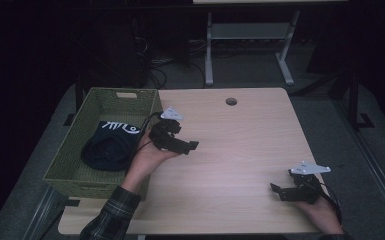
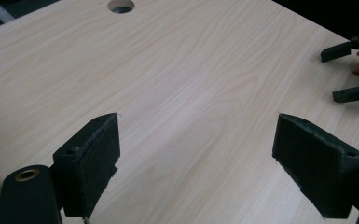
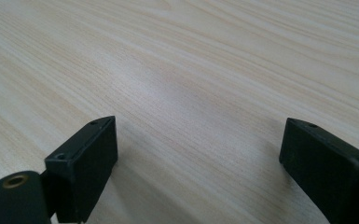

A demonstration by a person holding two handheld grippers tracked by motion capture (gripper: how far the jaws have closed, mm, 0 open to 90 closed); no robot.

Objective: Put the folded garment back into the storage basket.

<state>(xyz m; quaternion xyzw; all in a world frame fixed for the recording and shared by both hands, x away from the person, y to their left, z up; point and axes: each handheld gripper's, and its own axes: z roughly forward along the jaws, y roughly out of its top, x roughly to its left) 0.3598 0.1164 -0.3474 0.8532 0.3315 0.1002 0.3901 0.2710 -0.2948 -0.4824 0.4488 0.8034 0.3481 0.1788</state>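
My left gripper [image 1: 186, 139] hovers over the wooden table [image 1: 230, 150] just right of a green woven basket [image 1: 75, 150]. Its jaws stand wide open with nothing between them, as the left gripper view [image 2: 196, 154] shows over bare wood. A dark garment with a white print [image 1: 111, 142] lies in the basket. Near the table's front right corner my right gripper [image 1: 278, 191] points left, low over the wood. It is open and holds nothing in the right gripper view [image 3: 198, 158]. It also appears far off in the left gripper view [image 2: 352, 70].
A round cable hole [image 1: 231, 101] sits near the table's far edge, also seen in the left gripper view [image 2: 121, 5]. Behind the table stands a white desk frame [image 1: 250, 45] with cables on the floor. The basket overhangs the table's left side.
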